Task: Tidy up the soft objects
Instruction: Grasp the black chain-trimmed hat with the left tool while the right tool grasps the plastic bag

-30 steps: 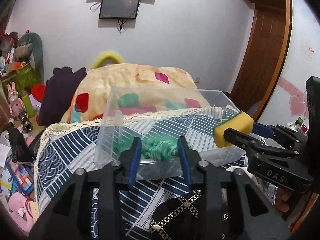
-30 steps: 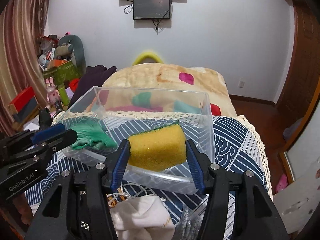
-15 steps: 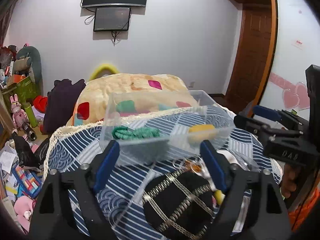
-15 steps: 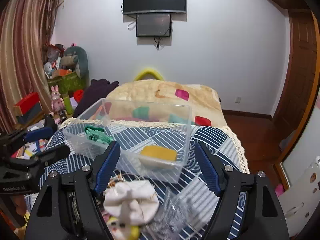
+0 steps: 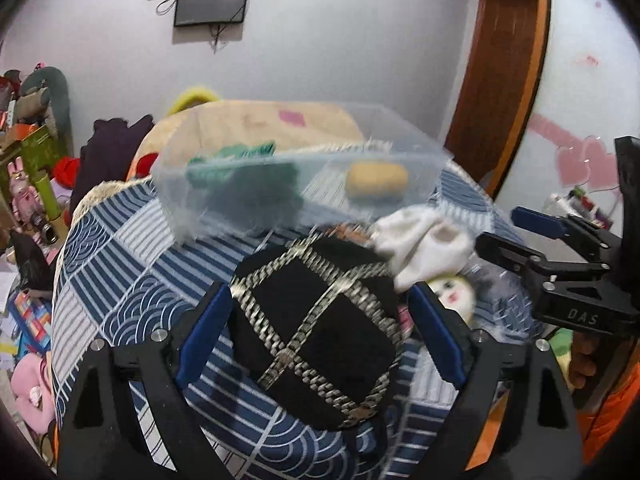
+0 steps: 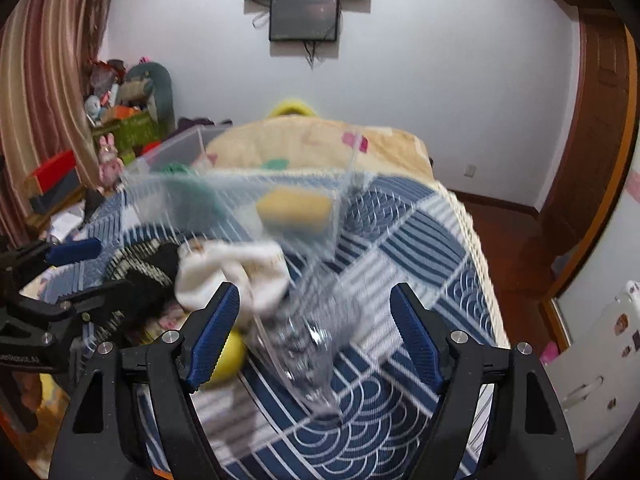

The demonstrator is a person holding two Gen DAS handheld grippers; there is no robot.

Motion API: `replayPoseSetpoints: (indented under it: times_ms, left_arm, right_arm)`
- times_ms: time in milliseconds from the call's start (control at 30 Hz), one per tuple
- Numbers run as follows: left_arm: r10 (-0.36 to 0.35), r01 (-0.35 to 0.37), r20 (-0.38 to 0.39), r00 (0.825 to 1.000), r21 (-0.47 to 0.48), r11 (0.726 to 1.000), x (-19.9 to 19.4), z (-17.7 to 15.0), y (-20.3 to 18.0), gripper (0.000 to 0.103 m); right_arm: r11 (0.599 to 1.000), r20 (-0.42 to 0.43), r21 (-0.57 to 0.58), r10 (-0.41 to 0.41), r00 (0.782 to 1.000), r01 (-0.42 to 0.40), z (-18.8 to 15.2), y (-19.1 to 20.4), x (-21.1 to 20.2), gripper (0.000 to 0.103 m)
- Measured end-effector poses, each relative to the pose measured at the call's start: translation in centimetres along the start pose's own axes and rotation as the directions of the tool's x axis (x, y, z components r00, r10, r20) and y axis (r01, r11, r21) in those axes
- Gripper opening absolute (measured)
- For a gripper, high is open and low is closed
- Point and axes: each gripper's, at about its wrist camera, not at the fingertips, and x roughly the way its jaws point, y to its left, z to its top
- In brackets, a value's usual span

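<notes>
A clear plastic bin (image 5: 416, 148) stands on the blue patterned cloth and holds a green knit item (image 5: 244, 172) and a yellow sponge (image 5: 376, 178). It also shows in the right wrist view (image 6: 160, 184) with the sponge (image 6: 294, 208) inside. My left gripper (image 5: 316, 328) is open, its fingers on either side of a black cap with silver chain bands (image 5: 316, 320). My right gripper (image 6: 316, 328) is open above a crumpled clear plastic piece (image 6: 308, 344), beside a white sock (image 6: 236, 272). The sock also shows in the left wrist view (image 5: 428, 244).
A yellow doll face (image 5: 452, 296) lies under the sock. A beige quilt (image 6: 312, 140) is heaped behind the bin. Toys and boxes (image 6: 120, 120) crowd the left side. A wooden door (image 6: 592, 120) is on the right.
Both grippers let go of the green item and the sponge into the bin, opened wide, and drew back and down toward the cap, sock and plastic near the front.
</notes>
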Motion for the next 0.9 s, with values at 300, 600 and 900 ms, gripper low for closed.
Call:
replayPoseSetpoints:
  times_ms: [300,600,900]
  left_arm:
    - [0.038,-0.038,0.004,0.999,-0.117,0.992,-0.7,-1.2,4.2,0.090]
    - [-0.028,0.023,-0.036,0.999,-0.121,0.992,0.4,-2.2,5.0,0.052]
    - [-0.025,0.026,0.021,0.999,-0.069,0.997,-1.1,-1.5,4.2,0.015]
  right_arm:
    - [0.997,-0.036,0.081,0.010,0.999,-0.007,-2.0,-2.1,0.6,0.075]
    - [0.992,-0.064,0.118,0.045,0.997,-0.037,-2.7,-2.2,1.4,0.036]
    - [0.992,-0.020,0.117,0.043,0.999,-0.041,-2.4,-2.1,0.1,0.025]
